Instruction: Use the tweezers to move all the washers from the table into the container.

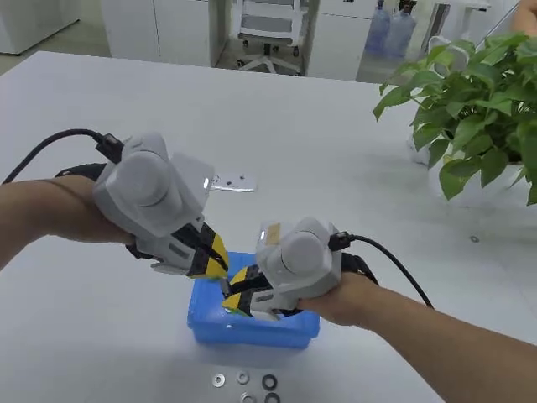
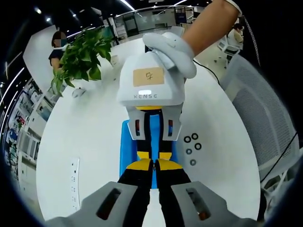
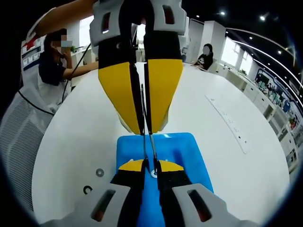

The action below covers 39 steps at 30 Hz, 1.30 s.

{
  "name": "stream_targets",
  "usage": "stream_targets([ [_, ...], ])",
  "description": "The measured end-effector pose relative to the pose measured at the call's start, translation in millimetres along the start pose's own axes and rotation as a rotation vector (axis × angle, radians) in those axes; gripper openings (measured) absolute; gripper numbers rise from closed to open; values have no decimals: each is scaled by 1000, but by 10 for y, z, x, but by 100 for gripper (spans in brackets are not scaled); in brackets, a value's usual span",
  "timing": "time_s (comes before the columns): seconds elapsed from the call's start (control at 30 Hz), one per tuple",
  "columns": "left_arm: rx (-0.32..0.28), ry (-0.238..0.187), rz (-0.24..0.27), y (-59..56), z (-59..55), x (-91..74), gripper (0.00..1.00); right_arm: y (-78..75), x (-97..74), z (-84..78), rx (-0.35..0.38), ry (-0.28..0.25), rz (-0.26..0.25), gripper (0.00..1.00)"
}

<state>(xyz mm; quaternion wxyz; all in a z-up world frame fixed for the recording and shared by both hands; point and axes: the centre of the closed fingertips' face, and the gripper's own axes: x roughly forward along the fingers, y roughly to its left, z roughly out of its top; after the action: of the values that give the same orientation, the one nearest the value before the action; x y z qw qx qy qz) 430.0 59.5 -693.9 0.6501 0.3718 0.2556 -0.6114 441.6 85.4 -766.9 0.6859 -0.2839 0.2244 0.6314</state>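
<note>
Over the blue container (image 1: 252, 332) the two grippers meet tip to tip. My left gripper (image 1: 220, 262) is shut on the back of thin metal tweezers (image 3: 147, 142). My right gripper (image 1: 237, 290) is shut around their front end. In the right gripper view the prongs run from the left gripper (image 3: 144, 130) down into my right gripper (image 3: 150, 166), above the container (image 3: 189, 156). A small pale ring shows at the prong tips. Several washers (image 1: 243, 379) lie on the white table in front of the container. They also lie beside it, as washers (image 2: 189, 151) and washers (image 3: 100, 172).
A white power strip (image 1: 231, 182) lies behind the grippers. A potted plant (image 1: 478, 109) stands at the right. An office chair (image 1: 268, 34) is past the table's far edge. People sit in the background of the right gripper view.
</note>
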Motion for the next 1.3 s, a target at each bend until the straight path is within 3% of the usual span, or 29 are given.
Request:
stream_targets([
  [0.33, 10, -5, 1, -64, 158, -172, 6, 61, -163, 163, -9, -30, -33, 12],
  [0.63, 18, -3, -7, -202, 278, -275, 7, 209, -277, 254, -6, -51, -48, 11],
  [0.97, 29, -3, -23, -390, 357, -294, 6, 393, -369, 252, -11, -58, -63, 11],
  [1.3, 29, -10, -44, -600, 399, -201, 6, 603, -396, 140, 8, -50, -62, 11],
])
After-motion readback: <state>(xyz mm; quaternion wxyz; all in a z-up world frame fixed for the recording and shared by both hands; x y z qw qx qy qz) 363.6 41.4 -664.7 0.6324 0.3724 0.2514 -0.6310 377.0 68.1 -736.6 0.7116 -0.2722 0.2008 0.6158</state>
